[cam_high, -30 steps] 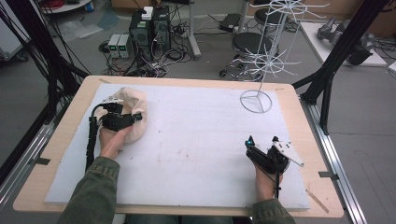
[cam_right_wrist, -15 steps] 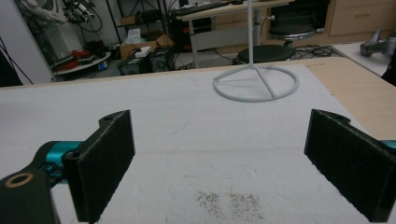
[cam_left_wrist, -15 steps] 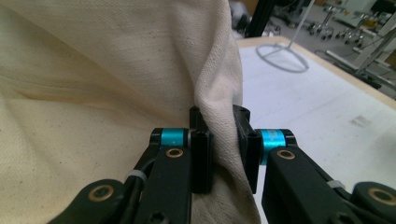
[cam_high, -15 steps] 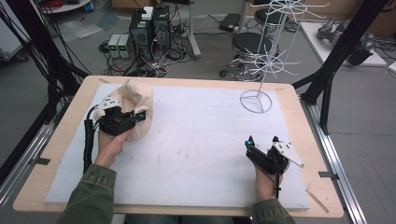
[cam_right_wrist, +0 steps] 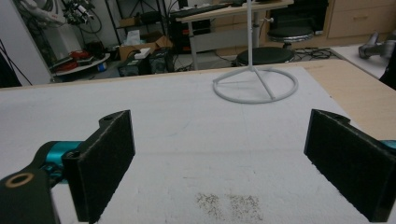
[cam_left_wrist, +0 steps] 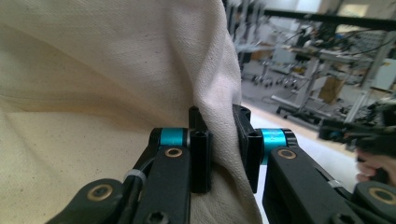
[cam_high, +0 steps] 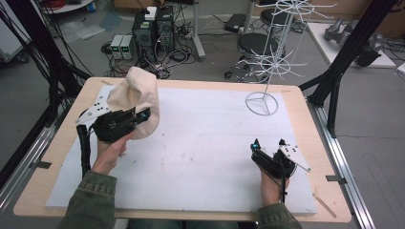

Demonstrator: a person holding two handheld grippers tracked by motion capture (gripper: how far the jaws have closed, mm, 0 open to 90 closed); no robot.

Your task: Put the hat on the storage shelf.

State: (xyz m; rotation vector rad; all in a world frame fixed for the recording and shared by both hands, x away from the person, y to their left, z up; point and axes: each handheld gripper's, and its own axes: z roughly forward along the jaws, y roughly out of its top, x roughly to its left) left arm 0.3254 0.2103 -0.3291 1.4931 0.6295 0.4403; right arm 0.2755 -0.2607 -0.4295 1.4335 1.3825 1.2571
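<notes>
Item: cream cloth hat [cam_high: 136, 98], lifted clear above the desk's [cam_high: 200, 157] left far corner, a fold pinched in the left hand-held gripper [cam_left_wrist: 219, 140].

Right hand-held gripper [cam_right_wrist: 219, 163]: spread, empty, near right edge.

Risk: thin fold may slip out; wire rack [cam_high: 279, 52] prongs may snag fabric.

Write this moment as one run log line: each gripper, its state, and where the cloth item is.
left gripper: shut on cream cloth cap, lifted off white mat | right gripper: open, nothing between jaws, low over mat | wire rack: bare
</notes>
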